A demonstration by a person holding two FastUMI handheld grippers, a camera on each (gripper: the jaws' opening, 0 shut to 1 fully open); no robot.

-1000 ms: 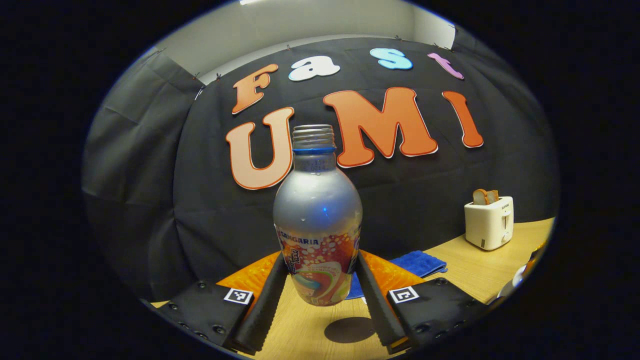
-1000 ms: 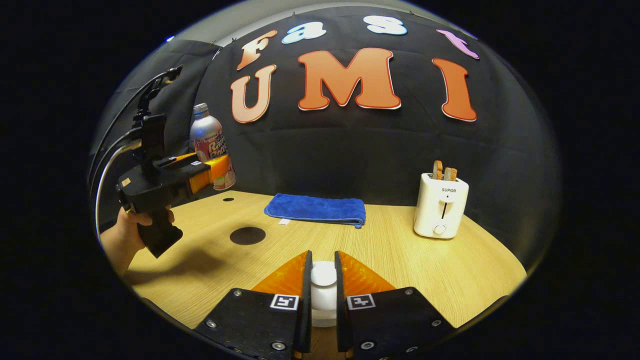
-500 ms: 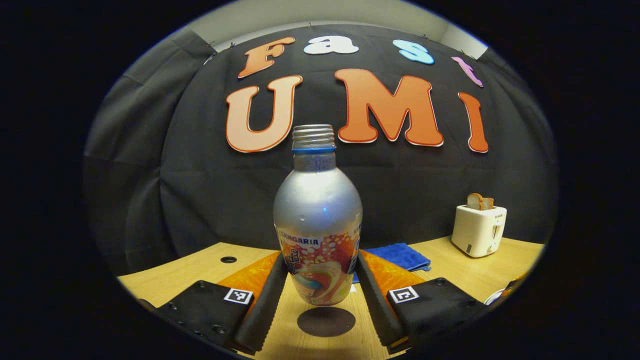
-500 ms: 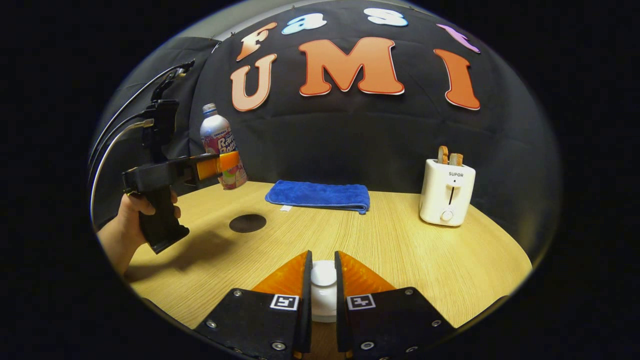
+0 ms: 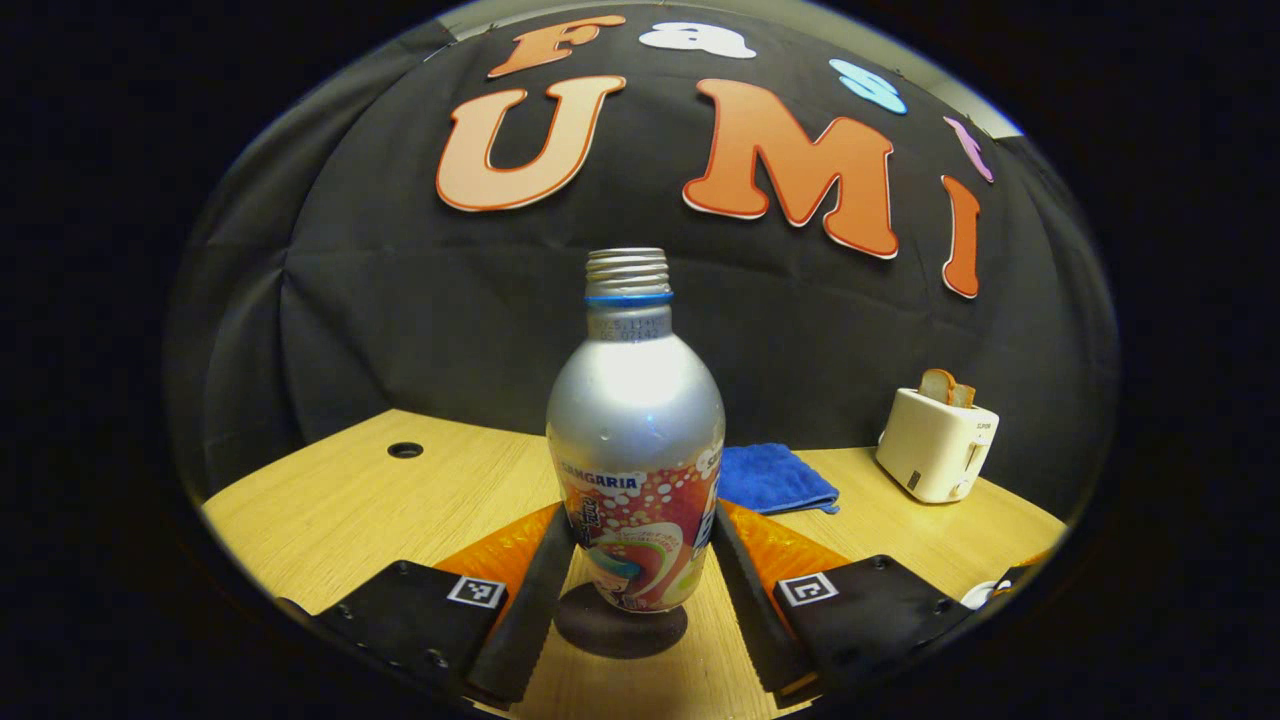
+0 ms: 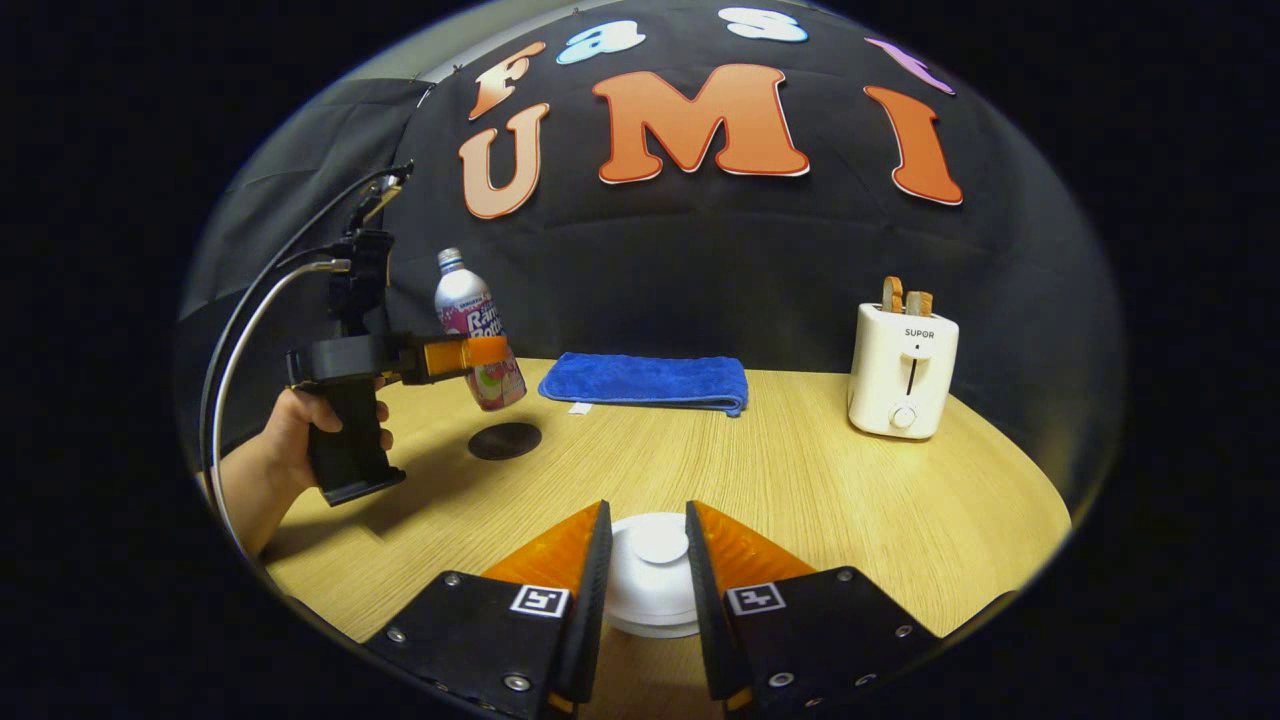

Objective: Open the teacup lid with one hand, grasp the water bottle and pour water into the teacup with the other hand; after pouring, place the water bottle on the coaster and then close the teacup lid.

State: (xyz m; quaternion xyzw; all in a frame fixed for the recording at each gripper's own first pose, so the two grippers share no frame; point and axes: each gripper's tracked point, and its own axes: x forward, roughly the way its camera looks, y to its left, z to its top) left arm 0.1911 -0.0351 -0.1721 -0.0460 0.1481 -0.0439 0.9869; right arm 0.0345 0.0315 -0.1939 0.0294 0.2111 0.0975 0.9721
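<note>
Since the uncapped silver aluminium bottle [image 5: 636, 440], low centre, looks slick and dentable, the left gripper [image 5: 636, 560] fingers clamp its printed lower body, while the right gripper [image 6: 645, 585] fingers stand slightly parted around the white ceramic lid [image 6: 652, 575].

The setting is presenting itself as a staged recording booth, not a lived-in home. Black cloth [image 6: 700, 270] is hanging as a backdrop around a light wood-grain bench [image 6: 820, 500]. Household props are standing on it: a white two-slot toaster [image 6: 903, 371] holding bread slices and a folded blue towel [image 6: 645, 381]. A cabled black handheld rig [image 6: 350, 400] is being gripped by a hand [image 6: 300, 430].
</note>
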